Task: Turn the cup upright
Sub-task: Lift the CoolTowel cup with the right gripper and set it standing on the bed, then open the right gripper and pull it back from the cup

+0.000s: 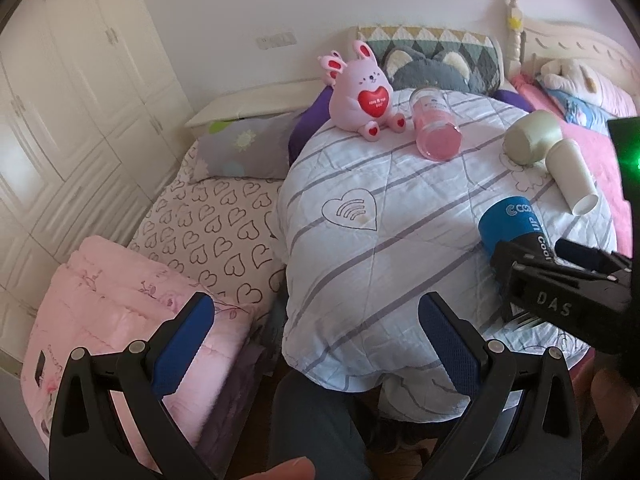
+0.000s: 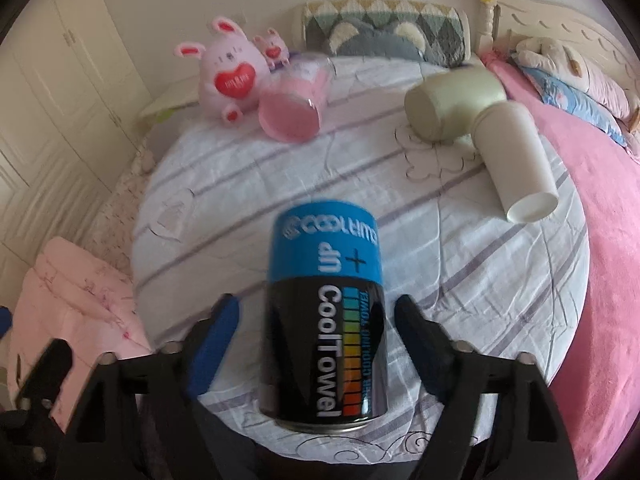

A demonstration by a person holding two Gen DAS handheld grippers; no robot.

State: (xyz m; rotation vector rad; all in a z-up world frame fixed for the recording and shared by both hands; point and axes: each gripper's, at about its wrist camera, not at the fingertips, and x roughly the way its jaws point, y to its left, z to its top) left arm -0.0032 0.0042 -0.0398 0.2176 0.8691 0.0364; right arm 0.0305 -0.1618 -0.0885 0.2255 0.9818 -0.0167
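Note:
A blue and black "Cool Towel" can-shaped cup point(image 2: 326, 312) lies on its side on the striped quilt point(image 2: 460, 264), between the fingers of my right gripper point(image 2: 316, 344). The jaws stand open on either side of it, apart from it. The cup also shows in the left wrist view point(image 1: 510, 224), with the right gripper point(image 1: 532, 276) over its near end. My left gripper point(image 1: 316, 340) is open and empty at the quilt's near left edge. A pink clear cup point(image 2: 294, 104), a cream cup point(image 2: 452, 100) and a white paper cup point(image 2: 516, 160) lie tipped over further back.
A pink plush rabbit point(image 2: 232, 76) sits at the back left of the quilt. A grey cat cushion point(image 2: 380, 40) and headboard point(image 2: 560, 16) are behind. A pink blanket point(image 2: 608, 240) lies to the right; folded pink bedding point(image 1: 120, 312) and a heart-print pillow point(image 1: 212, 224) lie to the left.

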